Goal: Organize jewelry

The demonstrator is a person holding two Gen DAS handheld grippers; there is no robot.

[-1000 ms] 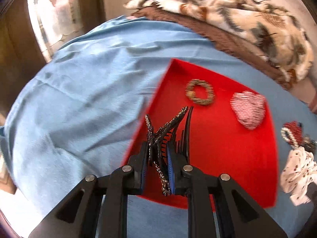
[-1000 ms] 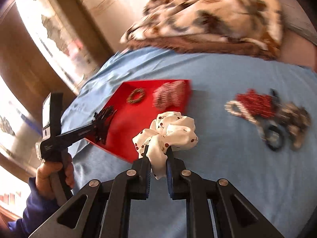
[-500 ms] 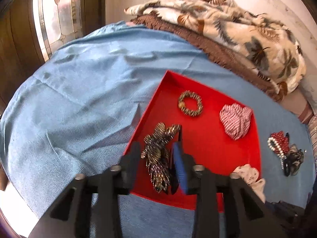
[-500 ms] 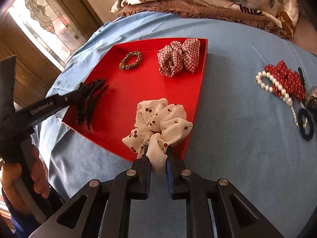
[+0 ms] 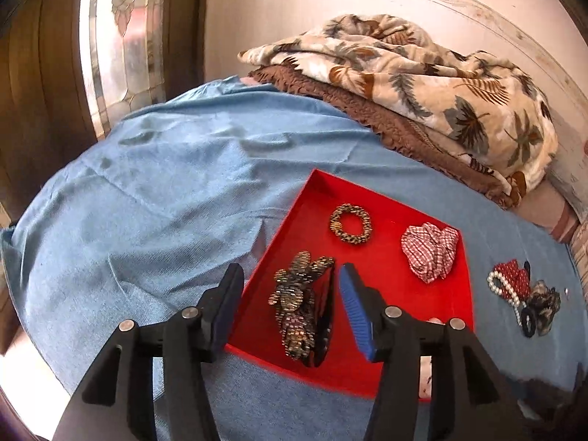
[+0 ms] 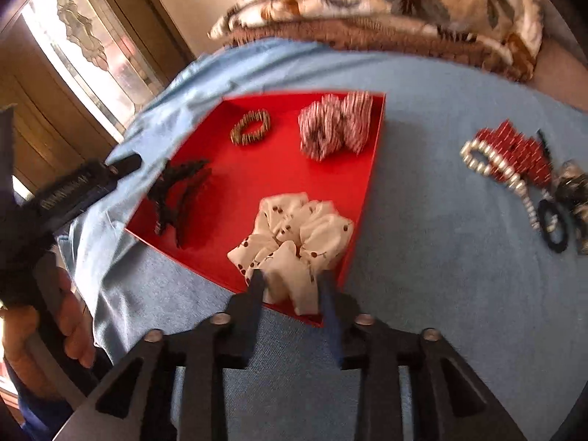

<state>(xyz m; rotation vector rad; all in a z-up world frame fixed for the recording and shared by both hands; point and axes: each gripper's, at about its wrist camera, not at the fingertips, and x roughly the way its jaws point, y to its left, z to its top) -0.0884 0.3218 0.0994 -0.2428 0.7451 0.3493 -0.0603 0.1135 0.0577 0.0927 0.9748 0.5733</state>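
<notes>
A red tray (image 5: 382, 294) (image 6: 257, 169) lies on the blue cloth. In it are a beaded hair claw (image 5: 301, 305) (image 6: 180, 194), a gold beaded ring (image 5: 350, 223) (image 6: 250, 126) and a red checked scrunchie (image 5: 430, 250) (image 6: 332, 125). My left gripper (image 5: 290, 286) is open, its jaws either side of the claw, which lies in the tray. My right gripper (image 6: 292, 279) is open around the white dotted scrunchie (image 6: 294, 231), which rests at the tray's near corner.
A pile of loose items (image 6: 522, 169) (image 5: 522, 294) lies on the cloth right of the tray: a pearl strand, a red piece, a black ring. Folded blankets (image 5: 422, 81) sit at the back. A window and wooden door (image 5: 92, 55) are at the left.
My left gripper set the hair claw down in the tray and opened. My right gripper brought the white scrunchie over the tray's near corner and opened.
</notes>
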